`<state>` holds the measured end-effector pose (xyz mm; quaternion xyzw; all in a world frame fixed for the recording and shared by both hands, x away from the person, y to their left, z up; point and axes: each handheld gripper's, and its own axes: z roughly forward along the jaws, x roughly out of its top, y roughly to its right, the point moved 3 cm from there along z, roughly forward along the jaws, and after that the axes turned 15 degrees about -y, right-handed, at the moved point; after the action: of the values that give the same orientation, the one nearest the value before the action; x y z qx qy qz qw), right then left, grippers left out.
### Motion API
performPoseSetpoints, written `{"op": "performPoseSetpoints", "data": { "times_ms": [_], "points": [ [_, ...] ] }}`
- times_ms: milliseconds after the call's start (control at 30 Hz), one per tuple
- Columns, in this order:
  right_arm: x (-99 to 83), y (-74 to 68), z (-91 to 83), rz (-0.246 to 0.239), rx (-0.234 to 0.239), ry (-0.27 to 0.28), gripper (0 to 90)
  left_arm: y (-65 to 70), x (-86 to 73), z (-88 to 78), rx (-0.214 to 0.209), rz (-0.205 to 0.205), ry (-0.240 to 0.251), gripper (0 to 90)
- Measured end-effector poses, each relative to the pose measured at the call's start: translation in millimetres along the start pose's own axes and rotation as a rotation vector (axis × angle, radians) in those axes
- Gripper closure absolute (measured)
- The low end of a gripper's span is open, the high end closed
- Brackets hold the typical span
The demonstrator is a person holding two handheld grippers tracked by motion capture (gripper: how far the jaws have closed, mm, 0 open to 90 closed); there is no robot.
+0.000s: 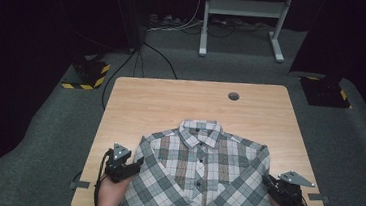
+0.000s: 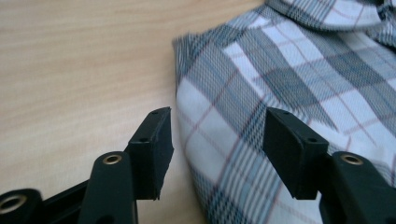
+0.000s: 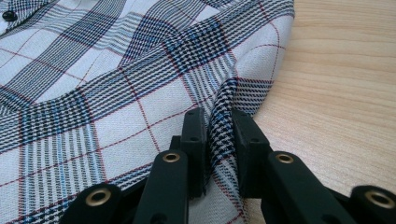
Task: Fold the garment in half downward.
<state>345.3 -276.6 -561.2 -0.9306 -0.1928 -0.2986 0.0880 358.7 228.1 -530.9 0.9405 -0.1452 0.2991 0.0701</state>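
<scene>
Right gripper view: right gripper [image 3: 219,140] fingers pinch the shirt [image 3: 116,93]; left gripper [image 2: 217,149] fingers apart.

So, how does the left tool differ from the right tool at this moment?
The left tool stands open, while the right tool is shut on a raised fold of the shirt. The left tool only hovers over the shirt's edge and pinches nothing; the right tool pinches the cloth. Both are black and sit at the shirt's sides.

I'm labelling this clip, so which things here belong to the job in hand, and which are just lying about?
In the job:
- plaid shirt, lying buttoned on the table
- right gripper, jaws pinching a fold at the shirt's edge
- left gripper, jaws open at the other edge

Lying about:
- cables on the floor
- desk frame
</scene>
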Motion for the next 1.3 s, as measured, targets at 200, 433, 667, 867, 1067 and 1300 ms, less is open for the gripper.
{"op": "performPoseSetpoints", "data": {
  "times_ms": [200, 433, 667, 867, 1067, 1300],
  "points": [
    [0.0, 0.4, 0.0, 0.002, 0.004, 0.000, 76.1, -0.8, 19.2, 12.7, 0.019, 0.007, -0.013, 37.9],
    [-0.1, -0.4, 0.0, -0.001, -0.003, 0.000, 76.1, -4.9, 34.1, 28.1, 0.029, 0.003, -0.037, 35.5],
    [-0.1, -0.1, 0.0, 0.000, -0.001, 0.001, 76.1, -8.9, 42.2, 45.7, 0.026, -0.016, -0.086, 34.9],
    [-0.1, -0.1, 0.0, 0.001, -0.001, 0.000, 76.1, -11.4, 39.4, 54.8, 0.011, -0.036, -0.115, 43.9],
    [-0.1, -0.2, 0.0, 0.000, -0.002, 0.001, 76.1, -14.7, 37.6, 54.3, 0.023, -0.030, -0.093, 59.9],
    [0.0, -0.2, -0.1, 0.003, -0.012, 0.002, 73.3, -18.3, 35.3, 53.7, -0.011, -0.049, -0.082, 79.3]
  ]
}}
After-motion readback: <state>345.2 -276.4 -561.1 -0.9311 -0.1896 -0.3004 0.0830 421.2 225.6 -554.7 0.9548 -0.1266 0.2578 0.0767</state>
